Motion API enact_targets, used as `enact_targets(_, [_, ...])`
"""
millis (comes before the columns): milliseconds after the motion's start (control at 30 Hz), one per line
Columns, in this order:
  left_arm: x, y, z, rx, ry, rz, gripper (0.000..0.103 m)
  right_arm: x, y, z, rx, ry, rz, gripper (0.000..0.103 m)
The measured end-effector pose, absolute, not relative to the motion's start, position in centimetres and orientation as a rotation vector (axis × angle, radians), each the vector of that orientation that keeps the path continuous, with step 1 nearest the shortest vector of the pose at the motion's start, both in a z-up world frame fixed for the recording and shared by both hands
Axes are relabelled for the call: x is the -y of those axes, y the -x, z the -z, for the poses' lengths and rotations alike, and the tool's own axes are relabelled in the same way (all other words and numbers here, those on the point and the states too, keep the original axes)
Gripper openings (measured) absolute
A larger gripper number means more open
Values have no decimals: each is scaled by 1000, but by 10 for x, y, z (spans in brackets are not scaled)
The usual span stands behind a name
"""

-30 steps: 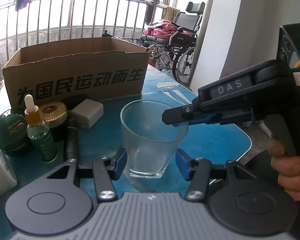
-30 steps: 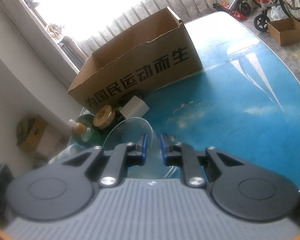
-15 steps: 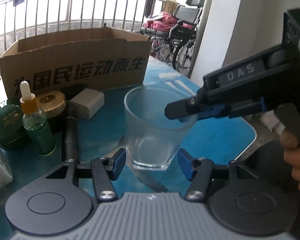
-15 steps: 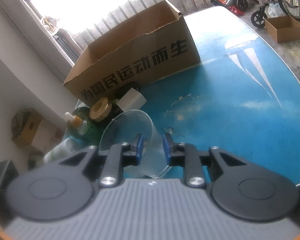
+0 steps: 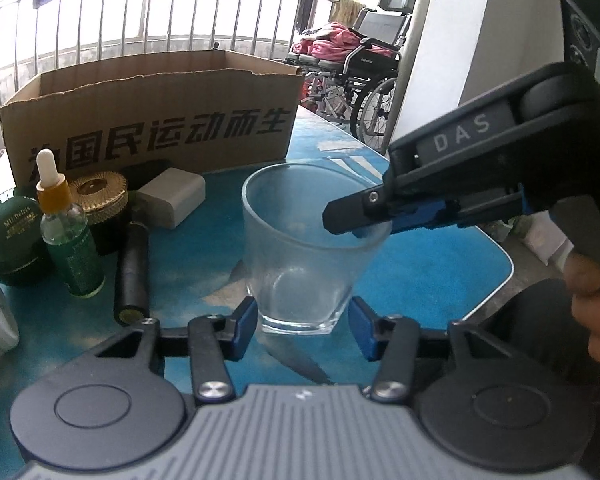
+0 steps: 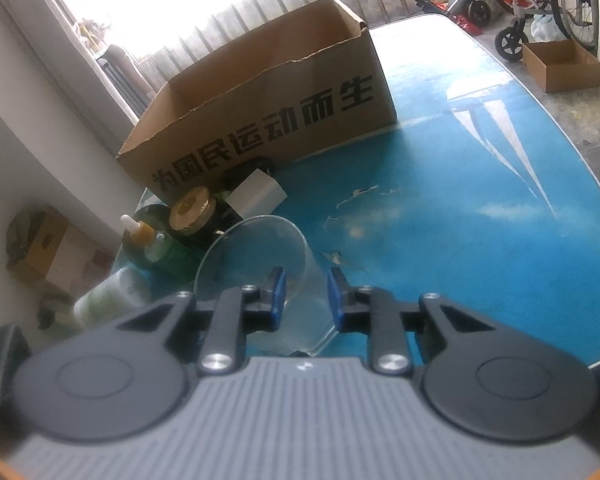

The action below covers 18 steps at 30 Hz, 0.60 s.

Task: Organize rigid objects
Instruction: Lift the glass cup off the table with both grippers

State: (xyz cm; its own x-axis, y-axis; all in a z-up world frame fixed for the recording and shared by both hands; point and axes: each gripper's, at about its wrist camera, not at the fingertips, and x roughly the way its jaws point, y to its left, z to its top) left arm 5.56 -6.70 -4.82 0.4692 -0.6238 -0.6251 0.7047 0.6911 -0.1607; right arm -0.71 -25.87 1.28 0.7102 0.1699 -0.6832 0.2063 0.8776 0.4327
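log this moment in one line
task: organize | right gripper: gripping glass rim | left gripper: closing, astride glass base | box: behind

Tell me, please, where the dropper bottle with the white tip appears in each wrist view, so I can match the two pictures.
Left wrist view: the dropper bottle stands upright at the left, in front of the cardboard box and left of the glass.
Right wrist view: the bottle is at lower left, partly behind the glass, blurred.
Shared landmark: the cardboard box with black lettering, behind the bottle in both views.
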Motion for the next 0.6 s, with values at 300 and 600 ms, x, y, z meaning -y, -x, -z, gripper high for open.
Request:
enact_targets(300, [67,-55,50,-712,-108,845,49,264,13,-13,-791,-507,43,19])
enact_targets(600, [74,-63,55,-718,-126,866,57,262,11,-15,-803,-495,53,19])
